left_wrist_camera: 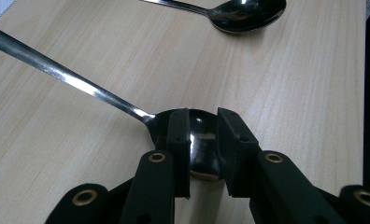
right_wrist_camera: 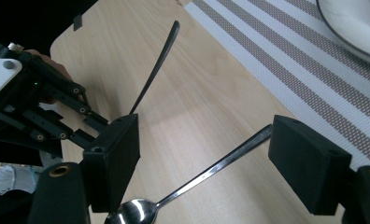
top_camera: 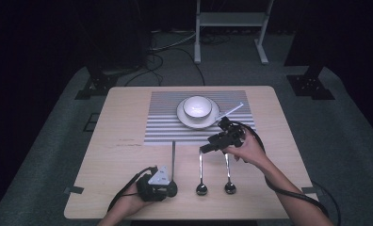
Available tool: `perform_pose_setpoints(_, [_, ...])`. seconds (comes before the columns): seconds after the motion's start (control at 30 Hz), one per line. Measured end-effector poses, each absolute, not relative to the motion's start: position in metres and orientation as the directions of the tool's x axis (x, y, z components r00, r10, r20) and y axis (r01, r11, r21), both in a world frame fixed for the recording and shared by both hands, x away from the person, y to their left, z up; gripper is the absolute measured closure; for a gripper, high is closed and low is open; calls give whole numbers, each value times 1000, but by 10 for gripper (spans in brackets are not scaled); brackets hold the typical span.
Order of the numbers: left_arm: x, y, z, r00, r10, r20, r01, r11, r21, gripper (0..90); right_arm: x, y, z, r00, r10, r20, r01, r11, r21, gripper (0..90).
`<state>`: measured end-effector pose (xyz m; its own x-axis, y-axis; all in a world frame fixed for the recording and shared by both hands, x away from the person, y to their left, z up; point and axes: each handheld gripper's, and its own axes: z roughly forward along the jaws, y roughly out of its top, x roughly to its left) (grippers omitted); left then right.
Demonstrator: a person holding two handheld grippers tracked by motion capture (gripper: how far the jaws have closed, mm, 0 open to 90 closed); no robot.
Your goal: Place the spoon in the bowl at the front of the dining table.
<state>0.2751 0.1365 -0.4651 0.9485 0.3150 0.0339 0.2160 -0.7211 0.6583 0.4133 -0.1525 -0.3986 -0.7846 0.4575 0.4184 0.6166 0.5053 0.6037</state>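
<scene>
At the near left of the pale wooden counter (top_camera: 128, 160), the left gripper (left_wrist_camera: 202, 140) has its jaws clenched on the bowl of a long polished steel spoon (left_wrist_camera: 66, 77), whose thin handle points toward the grey-striped placemat (top_camera: 166, 125). The spoon looks light, stiff and slick, so the narrow neck would likely offer surer purchase than the rounded bowl. To the right, the right gripper (right_wrist_camera: 204, 158) hovers with jaws released astride a second steel spoon (right_wrist_camera: 206, 175).
</scene>
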Motion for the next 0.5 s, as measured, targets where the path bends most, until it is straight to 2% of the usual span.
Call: perform_pose_setpoints(0.5, [275,137,-465,948,316,36,215,-720,659,750,426,-114,-393,-802,416,428,597,536,597,235])
